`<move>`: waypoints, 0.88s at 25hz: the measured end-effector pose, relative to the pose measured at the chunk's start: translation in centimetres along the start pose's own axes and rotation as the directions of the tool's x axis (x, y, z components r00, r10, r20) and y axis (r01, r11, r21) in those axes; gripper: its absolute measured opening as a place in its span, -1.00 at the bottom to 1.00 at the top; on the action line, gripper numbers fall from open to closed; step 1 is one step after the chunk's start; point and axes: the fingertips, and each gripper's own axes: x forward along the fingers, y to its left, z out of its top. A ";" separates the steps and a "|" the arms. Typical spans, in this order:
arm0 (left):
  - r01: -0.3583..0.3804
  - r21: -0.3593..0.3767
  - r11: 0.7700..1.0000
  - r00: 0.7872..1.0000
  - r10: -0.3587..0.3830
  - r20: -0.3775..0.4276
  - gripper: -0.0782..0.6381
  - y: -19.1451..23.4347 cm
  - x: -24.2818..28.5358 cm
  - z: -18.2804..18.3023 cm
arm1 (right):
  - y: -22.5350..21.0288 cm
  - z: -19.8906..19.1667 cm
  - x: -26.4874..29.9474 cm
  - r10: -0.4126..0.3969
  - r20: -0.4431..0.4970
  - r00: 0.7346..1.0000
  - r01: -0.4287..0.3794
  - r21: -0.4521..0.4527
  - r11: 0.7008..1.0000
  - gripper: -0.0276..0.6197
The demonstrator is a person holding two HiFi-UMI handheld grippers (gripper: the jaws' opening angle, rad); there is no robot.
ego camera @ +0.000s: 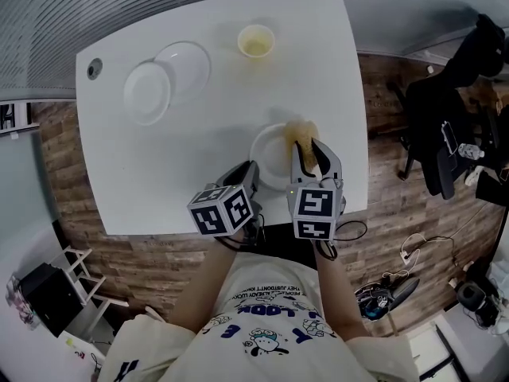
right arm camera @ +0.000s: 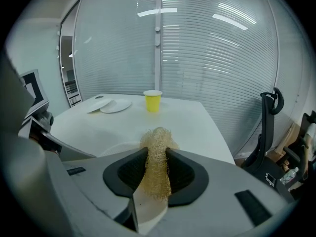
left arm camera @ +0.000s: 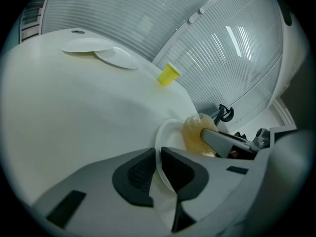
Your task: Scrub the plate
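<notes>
A white plate [ego camera: 269, 156] lies near the table's front edge. My left gripper [ego camera: 250, 173] is shut on its near rim; in the left gripper view the thin plate [left arm camera: 170, 132] edge runs between the two dark pads [left arm camera: 136, 174]. My right gripper [ego camera: 307, 148] is shut on a tan fibrous scrubber [ego camera: 304, 129], which rests on the plate's right side. In the right gripper view the scrubber [right arm camera: 157, 157] is squeezed between the jaws and sticks out past them, over the plate [right arm camera: 112, 149]. The left gripper view shows the scrubber [left arm camera: 196, 132] on the plate too.
Two more white plates [ego camera: 148, 92] [ego camera: 185, 68] overlap at the table's far left. A yellow cup [ego camera: 256, 40] stands at the far middle. The white table [ego camera: 143, 181] ends just in front of the person. A dark chair [ego camera: 449, 118] stands to the right on the wooden floor.
</notes>
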 end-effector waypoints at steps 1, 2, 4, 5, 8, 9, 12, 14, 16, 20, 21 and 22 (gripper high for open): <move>0.001 -0.001 1.000 1.000 -0.001 0.000 -0.61 0.0 0.0 0.0 | 0.3 0.1 0.1 0.005 0.001 1.000 -0.005 -0.002 1.000 -0.59; 0.002 -0.002 1.000 1.000 -0.002 0.001 -0.61 0.0 0.0 0.0 | 0.6 0.2 0.2 0.011 0.002 1.000 -0.011 -0.004 1.000 -0.59; 0.002 -0.003 1.000 1.000 -0.002 0.002 -0.61 0.1 -0.1 0.0 | 1.2 0.4 0.5 0.025 0.005 1.000 -0.025 -0.006 1.000 -0.59; 0.002 -0.003 1.000 1.000 -0.002 0.002 -0.61 0.1 -0.1 0.0 | 1.5 0.5 0.6 0.031 0.005 1.000 -0.031 -0.009 0.999 -0.59; 0.005 -0.007 1.000 1.000 -0.005 0.006 -0.61 0.1 0.0 0.0 | 2.1 0.5 0.9 0.041 0.003 0.999 -0.041 -0.016 0.999 -0.59; 0.005 -0.009 1.000 1.000 -0.005 0.008 -0.61 0.1 0.0 0.0 | 2.3 0.6 1.0 0.047 0.003 0.999 -0.047 -0.018 0.999 -0.59; 0.004 -0.011 1.000 1.000 -0.004 0.010 -0.61 0.1 0.0 0.0 | 3.0 0.6 1.1 0.067 0.003 0.998 -0.067 -0.025 0.997 -0.59; 0.002 -0.011 1.000 1.000 -0.001 0.011 -0.61 0.1 0.0 0.1 | 3.5 0.6 1.2 0.080 0.003 0.997 -0.080 -0.021 0.997 -0.59; 0.001 -0.013 1.000 1.000 -0.001 0.013 -0.61 0.1 0.0 0.1 | 4.0 0.6 1.2 0.097 0.000 0.995 -0.097 -0.016 0.995 -0.59; -0.001 -0.016 1.000 1.000 0.001 0.013 -0.61 0.1 -0.1 0.0 | 4.6 0.4 1.1 0.122 -0.006 0.993 -0.122 -0.017 0.992 -0.59; -0.001 -0.017 1.000 1.000 0.001 0.014 -0.61 0.1 -0.1 0.0 | 4.7 0.4 1.0 0.126 -0.006 0.992 -0.126 -0.013 0.992 -0.59; -0.001 -0.017 1.000 1.000 0.001 0.015 -0.61 0.1 -0.1 0.0 | 4.8 0.4 1.0 0.130 -0.007 0.991 -0.130 -0.010 0.991 -0.59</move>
